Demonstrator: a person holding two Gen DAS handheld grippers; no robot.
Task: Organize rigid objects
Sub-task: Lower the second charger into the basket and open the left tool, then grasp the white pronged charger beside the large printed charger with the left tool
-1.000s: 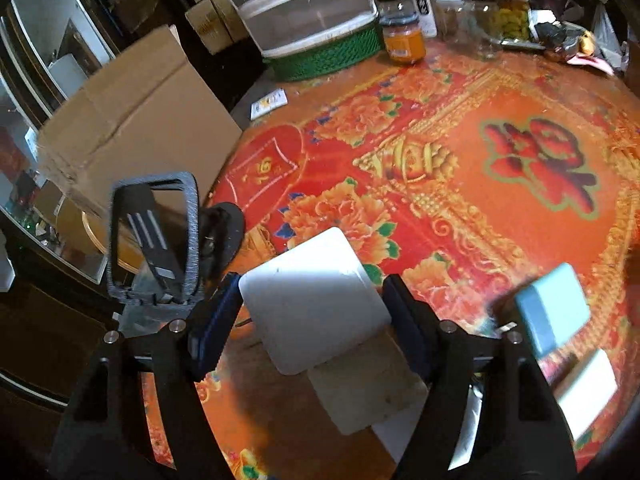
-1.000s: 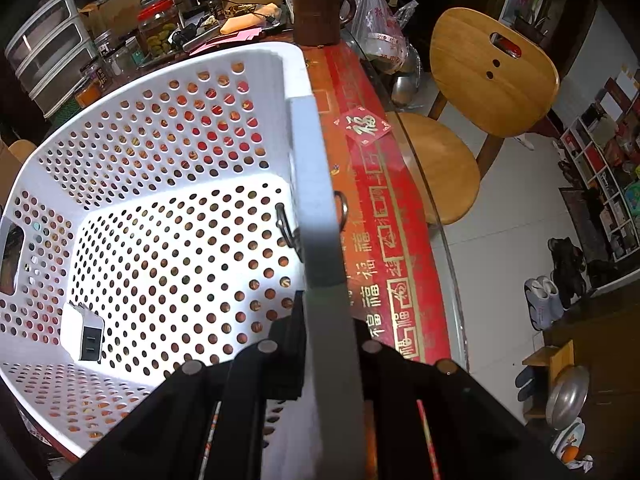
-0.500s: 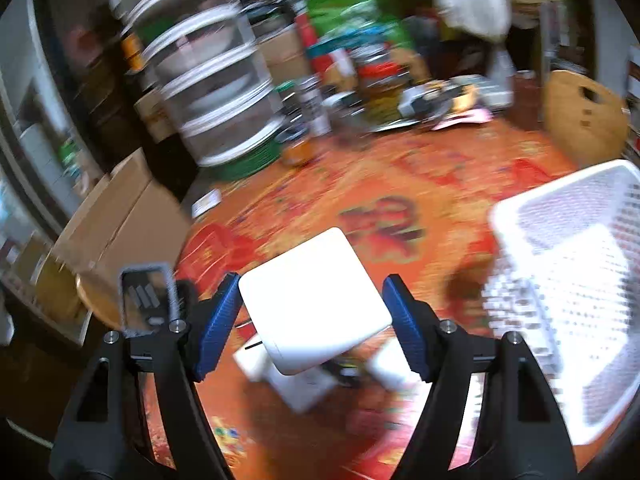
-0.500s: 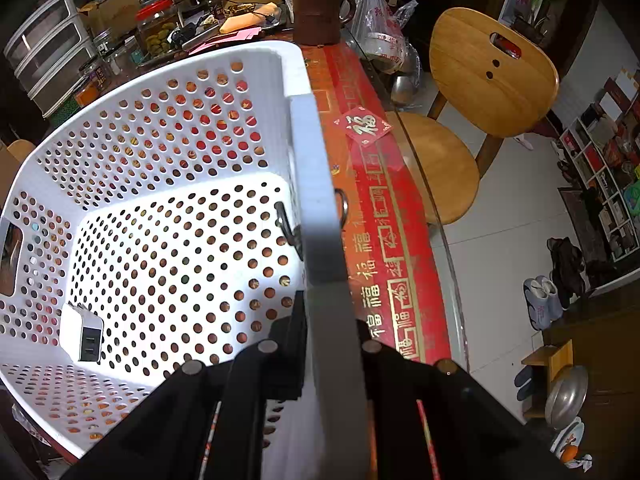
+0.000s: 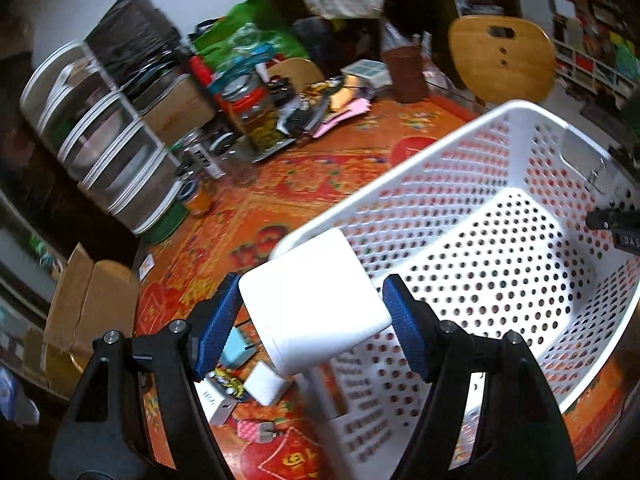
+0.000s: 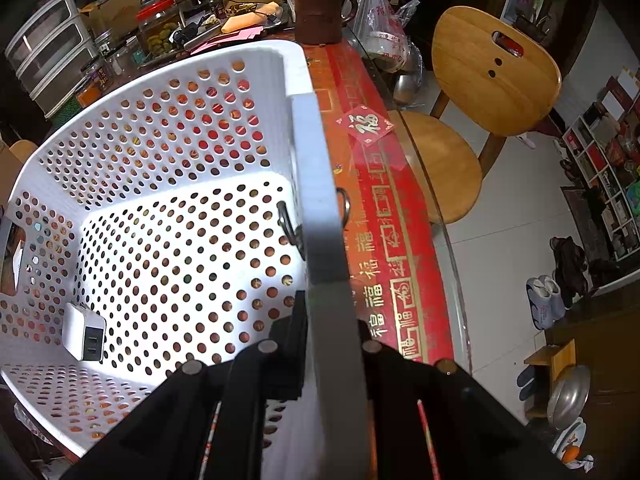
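A white square block [image 5: 316, 300] is clamped between the blue pads [image 5: 218, 328] of my left gripper [image 5: 310, 312], which hangs over the near-left corner of the white perforated basket [image 5: 500, 240]. In the right wrist view my right gripper [image 6: 328, 312] is shut on the basket's right rim [image 6: 316, 184]. One white charger [image 6: 84, 336] lies on the basket floor at the left. Below my left gripper, on the red patterned tablecloth [image 5: 320, 176], lie a light-blue adapter [image 5: 236, 350], a white adapter [image 5: 262, 386] and a white power bank [image 5: 218, 406].
Stacked clear drawers [image 5: 104, 152], jars [image 5: 256, 116] and clutter fill the table's far side. A brown mug [image 6: 320, 12] stands behind the basket. A wooden chair [image 6: 480, 80] sits past the table's right edge, and a cardboard box [image 5: 88, 304] is at the left.
My left gripper has swung up and to the right with the white block, from above the small items on the table to the basket's corner. The right gripper has stayed on the rim.
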